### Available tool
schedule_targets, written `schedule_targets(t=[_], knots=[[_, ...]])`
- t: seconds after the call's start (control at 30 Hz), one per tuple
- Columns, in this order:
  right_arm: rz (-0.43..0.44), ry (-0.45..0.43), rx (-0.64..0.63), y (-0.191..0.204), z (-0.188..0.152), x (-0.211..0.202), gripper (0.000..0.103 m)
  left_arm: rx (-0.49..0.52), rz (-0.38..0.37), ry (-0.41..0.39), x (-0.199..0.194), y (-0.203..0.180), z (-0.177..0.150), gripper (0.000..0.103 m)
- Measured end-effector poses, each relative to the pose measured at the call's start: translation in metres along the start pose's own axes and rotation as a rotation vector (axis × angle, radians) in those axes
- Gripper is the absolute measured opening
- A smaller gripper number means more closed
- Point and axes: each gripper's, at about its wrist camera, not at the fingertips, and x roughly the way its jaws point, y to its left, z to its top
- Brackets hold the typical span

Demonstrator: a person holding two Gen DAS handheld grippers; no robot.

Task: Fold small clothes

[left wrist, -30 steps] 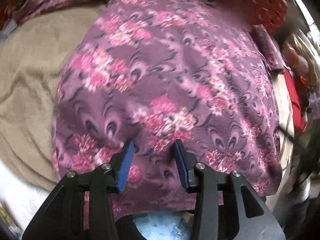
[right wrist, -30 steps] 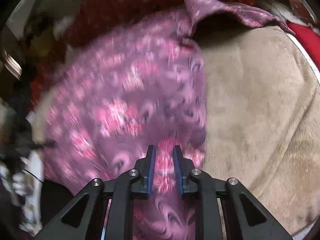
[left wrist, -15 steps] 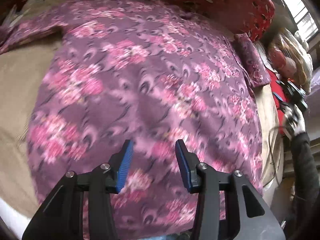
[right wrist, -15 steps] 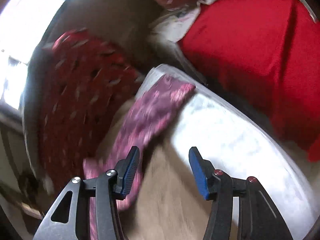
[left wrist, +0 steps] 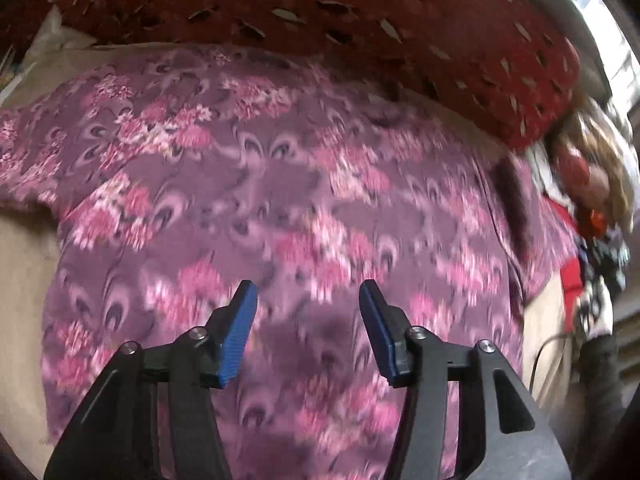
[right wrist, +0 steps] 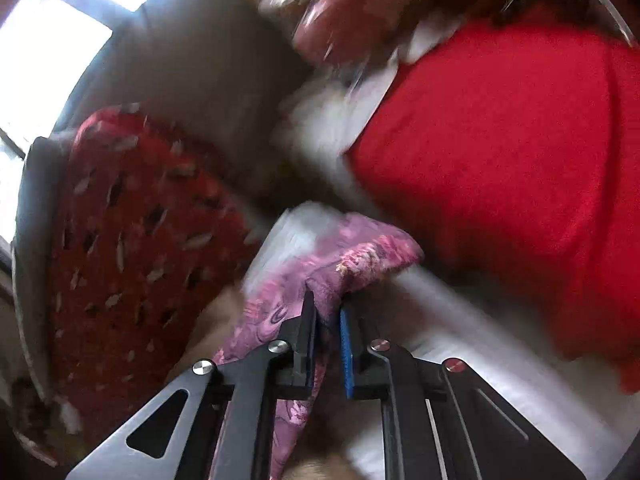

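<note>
A purple garment (left wrist: 280,184) with pink flowers lies spread flat on a beige blanket (left wrist: 24,280). My left gripper (left wrist: 308,300) hovers over its middle. The jaws are opening, and only the flat cloth lies below them, nothing between the blue pads. In the right wrist view, one sleeve of the garment (right wrist: 360,256) reaches toward the bed's edge. My right gripper (right wrist: 326,312) is closing on that sleeve, and a fold of the fabric is pinched between its pads.
A dark red leaf-patterned cushion (left wrist: 360,12) borders the garment's far side, and shows again as the cushion (right wrist: 132,248) in the right wrist view. A bright red cloth (right wrist: 500,160) lies beyond the sleeve, past a white sheet edge (right wrist: 500,360). A dark sleeve (left wrist: 600,380) is at the right edge.
My left gripper slid up over the garment toward the cushion and its jaws widened. My right gripper swung from the garment's body to the sleeve end, opened wide, then closed on the sleeve.
</note>
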Motion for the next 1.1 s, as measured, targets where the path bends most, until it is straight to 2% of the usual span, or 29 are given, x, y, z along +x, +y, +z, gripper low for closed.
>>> schedule_targets(t=[0.07, 0.13, 0.23, 0.33, 0.53, 0.73, 0.87, 1.0, 1.1], knots=[[-0.055, -0.053, 0.013, -0.006, 0.013, -0.017, 0.009, -0.017, 0.007, -0.015, 0.005, 0.002, 0.008, 0.052], [-0.055, -0.053, 0.005, -0.003, 0.017, -0.025, 0.009, -0.013, 0.035, -0.026, 0.009, 0.003, 0.011, 0.052], [-0.002, -0.039, -0.059, 0.019, 0.009, -0.034, 0.009, -0.014, 0.039, -0.036, 0.014, 0.006, 0.012, 0.052], [0.075, 0.016, -0.143, 0.055, -0.014, -0.04, 0.009, -0.019, 0.019, -0.041, 0.013, 0.008, 0.013, 0.052], [0.245, 0.169, -0.251, 0.133, -0.098, -0.032, 0.009, -0.048, -0.002, -0.055, 0.005, 0.026, 0.022, 0.052], [0.399, 0.348, -0.372, 0.227, -0.203, -0.014, 0.009, -0.146, -0.099, -0.013, 0.006, 0.062, 0.024, 0.052], [0.45, 0.432, -0.474, 0.278, -0.268, -0.009, 0.009, -0.176, -0.125, -0.019, -0.002, 0.079, 0.026, 0.052], [0.478, 0.504, -0.545, 0.309, -0.326, -0.003, 0.01, -0.212, -0.16, -0.033, -0.013, 0.101, 0.026, 0.052], [0.471, 0.581, -0.566, 0.32, -0.372, 0.006, 0.018, -0.225, -0.173, -0.04, -0.018, 0.111, 0.027, 0.052]])
